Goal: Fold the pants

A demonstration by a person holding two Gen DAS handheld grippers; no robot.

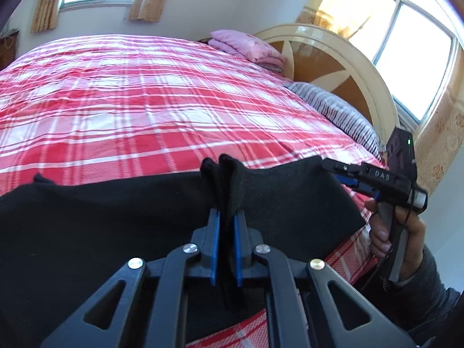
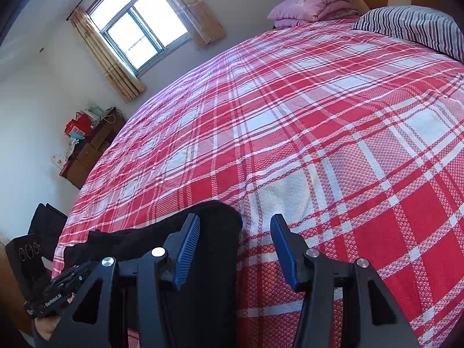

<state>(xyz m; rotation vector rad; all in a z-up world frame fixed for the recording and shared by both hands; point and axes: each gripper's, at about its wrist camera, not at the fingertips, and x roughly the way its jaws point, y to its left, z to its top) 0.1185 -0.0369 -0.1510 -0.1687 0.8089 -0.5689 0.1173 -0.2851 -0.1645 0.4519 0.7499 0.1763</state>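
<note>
- Left gripper (image 1: 226,223) pinches a bunched fold of the black pants (image 1: 116,217).
- Right gripper (image 2: 235,249) spread, its left finger over the pants' edge.
- Pants lie on the plaid bed (image 2: 319,130)'s near side.
- Pillow (image 2: 411,26) far back.

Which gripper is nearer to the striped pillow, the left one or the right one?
Right. The right gripper hovers at the pants' end toward the striped pillow; the left gripper clamps the pants farther from it.

Black tongs (image 1: 226,232) with blue ribbed pads, silver screws; grey sleeve (image 1: 429,284)
</note>
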